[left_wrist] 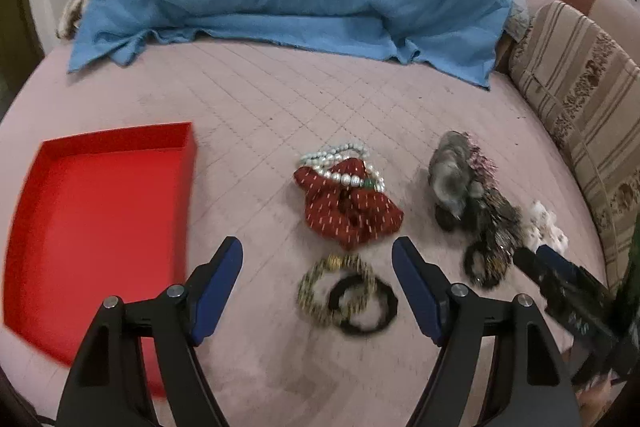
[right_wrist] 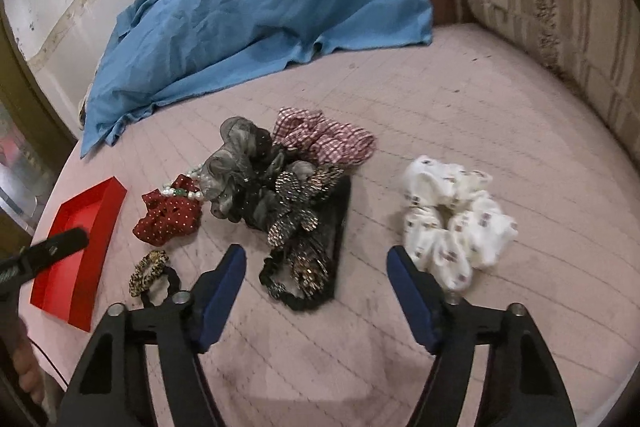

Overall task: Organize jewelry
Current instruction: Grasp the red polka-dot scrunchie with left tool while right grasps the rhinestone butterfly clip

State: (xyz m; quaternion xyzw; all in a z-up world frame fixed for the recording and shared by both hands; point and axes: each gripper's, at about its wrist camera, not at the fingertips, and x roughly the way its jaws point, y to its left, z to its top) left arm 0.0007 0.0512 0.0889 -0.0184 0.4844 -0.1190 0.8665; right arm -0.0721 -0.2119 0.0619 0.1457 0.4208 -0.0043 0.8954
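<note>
scrunchies of soft, light, floppy fabric (right_wrist: 304, 211) on pink quilted bed (right_wrist: 460, 99), best pinched mid-fold; left tool (left_wrist: 318, 259) and right tool (right_wrist: 316, 263) both apart, empty.

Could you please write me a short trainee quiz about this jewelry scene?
1. True or false: the shallow red cardboard tray already holds jewelry.
2. What lies draped over the dark red dotted fabric scrunchie? A) white pearl bead bracelet B) metal chain C) watch
3. Fill in: the white printed fabric scrunchie lies nearest the ____ gripper.

Key: 1 false, it shows no jewelry inside; 2 A; 3 right.
</note>
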